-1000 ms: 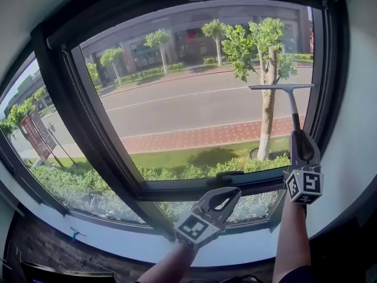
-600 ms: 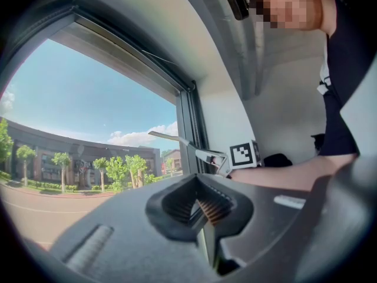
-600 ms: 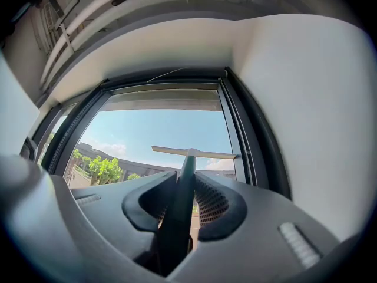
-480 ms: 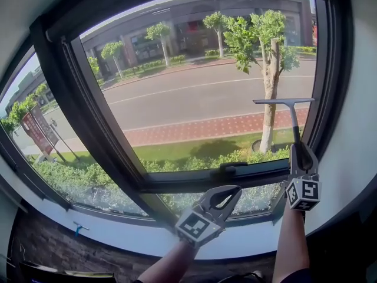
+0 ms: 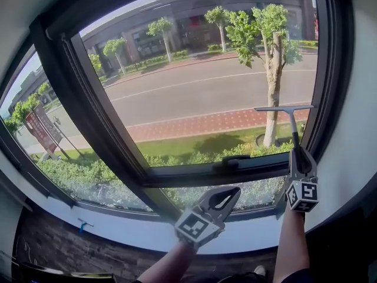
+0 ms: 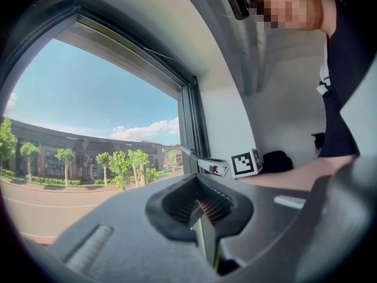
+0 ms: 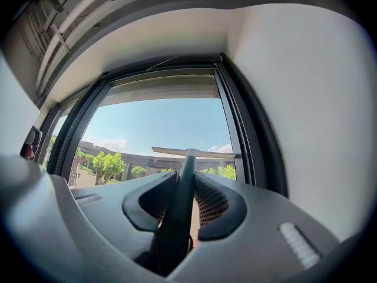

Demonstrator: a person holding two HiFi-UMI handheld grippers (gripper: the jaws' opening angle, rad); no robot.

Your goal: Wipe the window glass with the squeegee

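Note:
The squeegee (image 5: 292, 120) has a thin blade bar on top of a dark handle; its blade lies against the window glass (image 5: 206, 93) low at the pane's right side. My right gripper (image 5: 298, 158) is shut on the handle, seen also in the right gripper view, where the squeegee (image 7: 185, 164) runs up between the jaws. My left gripper (image 5: 227, 194) hangs below the window's lower frame, shut with nothing held; in the left gripper view my left gripper (image 6: 200, 208) has its jaws pressed together.
A dark window frame (image 5: 88, 117) bounds the pane, with a handle (image 5: 235, 159) on the lower rail. A white sill (image 5: 118, 226) runs beneath. White wall (image 5: 359, 128) stands close on the right. Outside are a road and trees.
My right gripper has drawn the squeegee down the glass, from mid-height to near the lower rail. The left gripper has stayed about where it was.

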